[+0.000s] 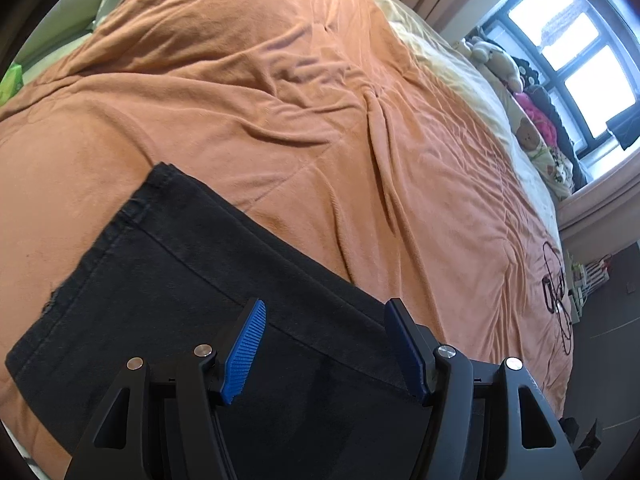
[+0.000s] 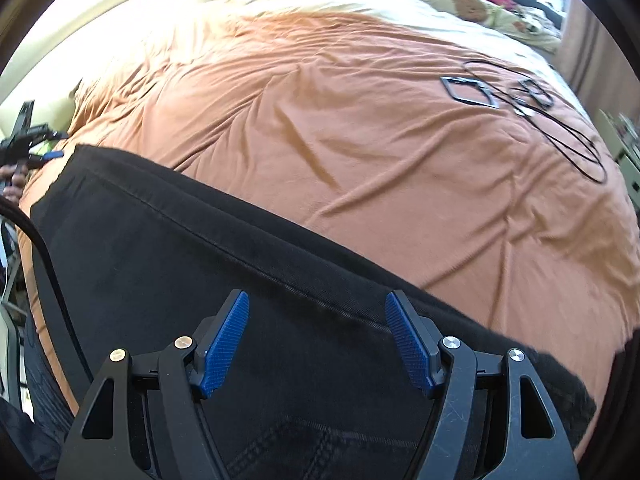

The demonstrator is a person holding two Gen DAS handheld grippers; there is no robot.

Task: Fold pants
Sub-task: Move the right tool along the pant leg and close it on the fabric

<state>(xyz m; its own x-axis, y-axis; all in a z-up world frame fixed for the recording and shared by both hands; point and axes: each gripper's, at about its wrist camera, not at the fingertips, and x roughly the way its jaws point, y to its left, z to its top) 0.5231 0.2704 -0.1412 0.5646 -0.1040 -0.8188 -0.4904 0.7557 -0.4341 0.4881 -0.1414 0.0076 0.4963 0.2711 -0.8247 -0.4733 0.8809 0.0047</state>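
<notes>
Your left tool (image 1: 324, 350) hangs over the black pants (image 1: 168, 300) with its blue pads (image 1: 245, 350) spread apart and nothing pinched between them; the cloth lies below the gap, flat on the orange blanket (image 1: 280, 100) that covers the bed. From this side you see a hemmed leg end lying toward the upper left. Your right tool (image 2: 318, 344) is likewise spread wide above the same pants (image 2: 180, 256), its fingers clear of the fabric, with stitched seams showing near the bottom edge. A black cable (image 2: 568, 148) and a dark rectangular frame (image 2: 470, 92) lie well apart on the blanket, toward the far right. Stuffed toys (image 1: 500, 64) sit by the window (image 1: 572, 52).
</notes>
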